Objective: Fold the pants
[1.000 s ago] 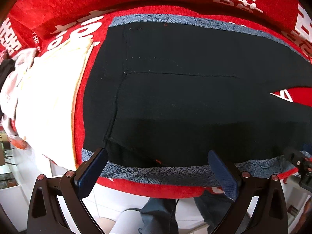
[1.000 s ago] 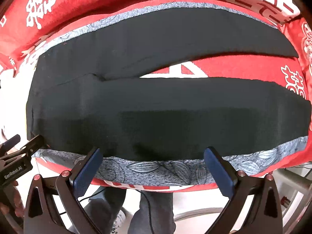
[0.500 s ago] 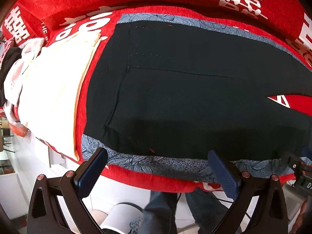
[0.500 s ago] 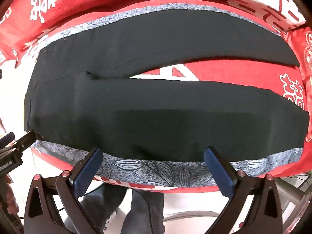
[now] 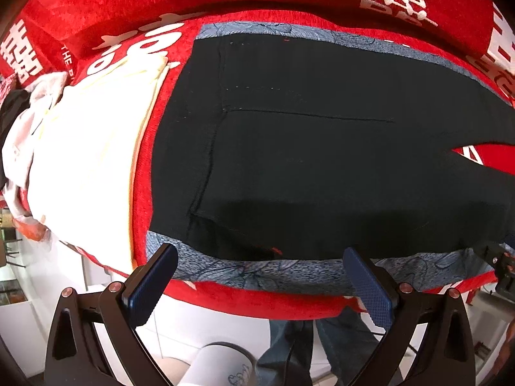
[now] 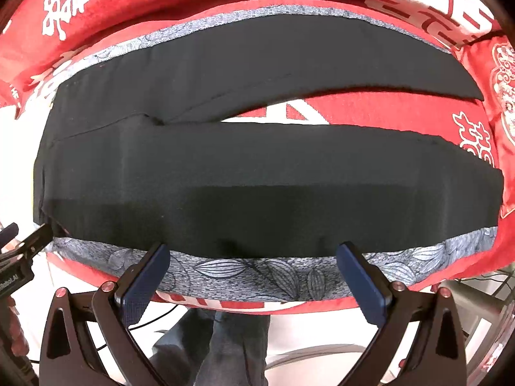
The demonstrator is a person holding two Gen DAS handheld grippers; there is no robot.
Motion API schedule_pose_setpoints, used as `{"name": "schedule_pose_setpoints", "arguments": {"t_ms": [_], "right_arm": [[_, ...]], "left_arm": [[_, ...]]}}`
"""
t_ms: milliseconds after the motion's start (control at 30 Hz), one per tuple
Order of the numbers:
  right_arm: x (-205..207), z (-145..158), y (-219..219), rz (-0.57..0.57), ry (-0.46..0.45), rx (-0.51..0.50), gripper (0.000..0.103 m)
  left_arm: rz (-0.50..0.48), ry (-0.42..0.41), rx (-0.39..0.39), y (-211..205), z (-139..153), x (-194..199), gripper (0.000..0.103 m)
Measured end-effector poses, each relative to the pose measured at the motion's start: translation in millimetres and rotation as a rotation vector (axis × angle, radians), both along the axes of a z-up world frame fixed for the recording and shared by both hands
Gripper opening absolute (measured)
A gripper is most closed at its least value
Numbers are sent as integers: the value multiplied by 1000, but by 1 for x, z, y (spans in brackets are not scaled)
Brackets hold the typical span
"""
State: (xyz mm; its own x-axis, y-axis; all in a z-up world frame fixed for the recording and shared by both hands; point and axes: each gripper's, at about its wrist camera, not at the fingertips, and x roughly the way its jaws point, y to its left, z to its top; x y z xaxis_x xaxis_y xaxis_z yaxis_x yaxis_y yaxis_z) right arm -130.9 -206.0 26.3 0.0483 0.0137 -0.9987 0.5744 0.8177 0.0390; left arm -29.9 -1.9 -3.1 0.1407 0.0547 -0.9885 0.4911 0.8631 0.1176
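Black pants [image 6: 257, 173] lie spread flat on a blue-grey patterned cloth [image 6: 257, 273] over a red cushioned surface [image 6: 370, 109], waistband toward the left, the two legs parted in a narrow V toward the right so that red shows between them. Both claws hang off the near edge with jaws spread wide and nothing between them: the left gripper [image 5: 257, 286] faces the waist end, the right gripper [image 6: 254, 276] the near leg. My guess is that the first fold, near leg onto far leg, has not begun. The hem lies directly on the patterned cloth, so a low pinch could catch both layers and drag the cloth up with the pants. Uneven lifts by the two hands would likely skew the fold and wrinkle the crotch seam. A cream fabric pile [image 5: 87, 160] sits just beside the waistband and could be snagged.
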Motion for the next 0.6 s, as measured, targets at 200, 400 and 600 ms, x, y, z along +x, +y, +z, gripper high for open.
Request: {"name": "schedule_pose_setpoints", "arguments": {"t_ms": [200,400,600], "right_arm": [[4,-1,8,0,4,-9,103],[7,0,14,7,10,-16,103],[12,2,20,17,14,-23,103]], "left_arm": [[0,1,-7,12,-2,6,103],[2,4,-13,21,-3,9,103],[6,2,-23,26,-2,10,103]]}}
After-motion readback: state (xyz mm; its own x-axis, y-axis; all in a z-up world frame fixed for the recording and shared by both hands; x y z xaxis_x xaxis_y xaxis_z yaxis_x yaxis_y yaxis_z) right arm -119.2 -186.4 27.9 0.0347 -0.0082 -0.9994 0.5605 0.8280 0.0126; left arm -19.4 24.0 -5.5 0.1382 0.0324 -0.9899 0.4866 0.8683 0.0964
